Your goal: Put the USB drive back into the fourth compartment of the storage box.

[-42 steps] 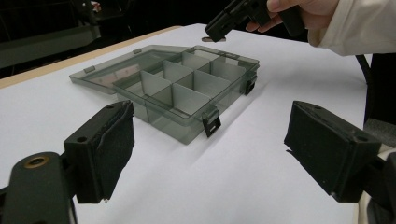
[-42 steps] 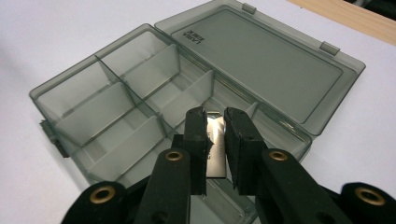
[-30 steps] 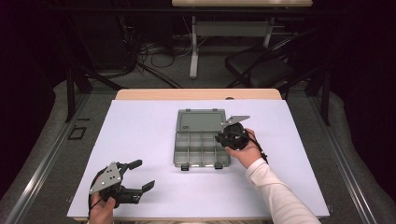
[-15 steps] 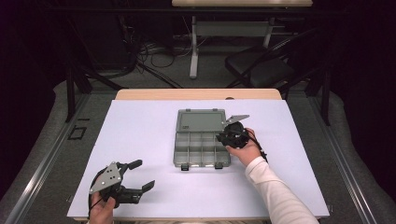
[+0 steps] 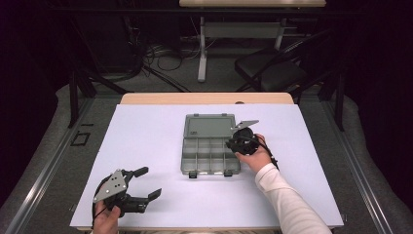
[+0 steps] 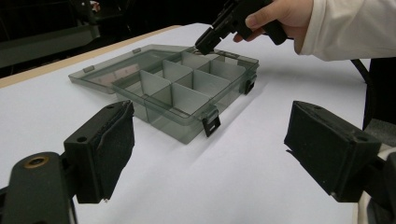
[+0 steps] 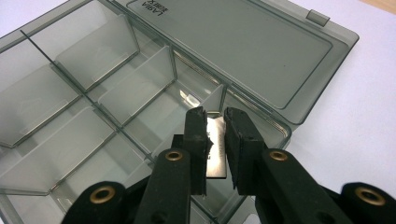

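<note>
A smoky clear plastic organizer box (image 5: pixel 209 155) lies open mid-table, its lid (image 5: pixel 210 126) flat behind it. Thin dividers split the box (image 7: pixel 84 116) into several compartments. My right gripper (image 5: pixel 234 143) hangs over the box's far right corner, tilted down. In the right gripper view the right gripper (image 7: pixel 215 116) is shut on a thin shiny divider plate (image 7: pixel 215 154), held upright over a back compartment beside the lid (image 7: pixel 243 51). My left gripper (image 5: pixel 151 182) rests at the front left of the table, open, with nothing between its jaws. From the left gripper (image 6: pixel 217 149), the box (image 6: pixel 187 88) and the right gripper (image 6: pixel 205 44) show ahead.
A white sheet (image 5: pixel 146 136) covers the table, with a strip of bare wood (image 5: pixel 204 98) along its far edge. A black chair (image 5: pixel 272 73) and table legs stand on the floor beyond. The box's latches (image 6: pixel 211 125) face the near side.
</note>
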`<state>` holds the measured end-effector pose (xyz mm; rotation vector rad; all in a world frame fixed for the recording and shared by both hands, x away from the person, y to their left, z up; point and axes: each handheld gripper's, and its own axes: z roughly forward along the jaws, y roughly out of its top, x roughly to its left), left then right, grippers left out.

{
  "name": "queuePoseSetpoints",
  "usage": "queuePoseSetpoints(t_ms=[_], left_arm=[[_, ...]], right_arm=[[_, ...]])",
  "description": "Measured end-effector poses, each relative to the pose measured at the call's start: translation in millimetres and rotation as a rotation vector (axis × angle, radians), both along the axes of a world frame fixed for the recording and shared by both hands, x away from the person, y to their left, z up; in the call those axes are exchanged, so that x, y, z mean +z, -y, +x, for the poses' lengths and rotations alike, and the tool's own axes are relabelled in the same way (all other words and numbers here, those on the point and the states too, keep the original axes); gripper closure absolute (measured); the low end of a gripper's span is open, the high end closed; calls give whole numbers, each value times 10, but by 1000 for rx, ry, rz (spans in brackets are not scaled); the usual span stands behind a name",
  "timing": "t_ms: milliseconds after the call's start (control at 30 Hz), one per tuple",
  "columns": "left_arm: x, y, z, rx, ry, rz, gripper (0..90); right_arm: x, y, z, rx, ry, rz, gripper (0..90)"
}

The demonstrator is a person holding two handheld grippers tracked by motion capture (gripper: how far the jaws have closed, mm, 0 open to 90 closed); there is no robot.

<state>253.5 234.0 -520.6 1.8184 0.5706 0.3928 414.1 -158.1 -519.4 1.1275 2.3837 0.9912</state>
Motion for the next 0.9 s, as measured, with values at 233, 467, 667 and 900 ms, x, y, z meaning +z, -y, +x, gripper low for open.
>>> queuePoseSetpoints(t_ms=[233,467,667,900], left_arm=[[0,1,0,0,0,0,158],[-2,3,0,1,-1,-1,158],[-10,0,14,1,-4,-6,158],[-13,3,29,5,-8,-7,158]], right_arm=[[-5,-3,1,-2,-1,1,792],[-7,-4,2,-3,-2,0,792],[7,9,-1,-6,1,2,778],[20,15,-9,-4,6,13,732]])
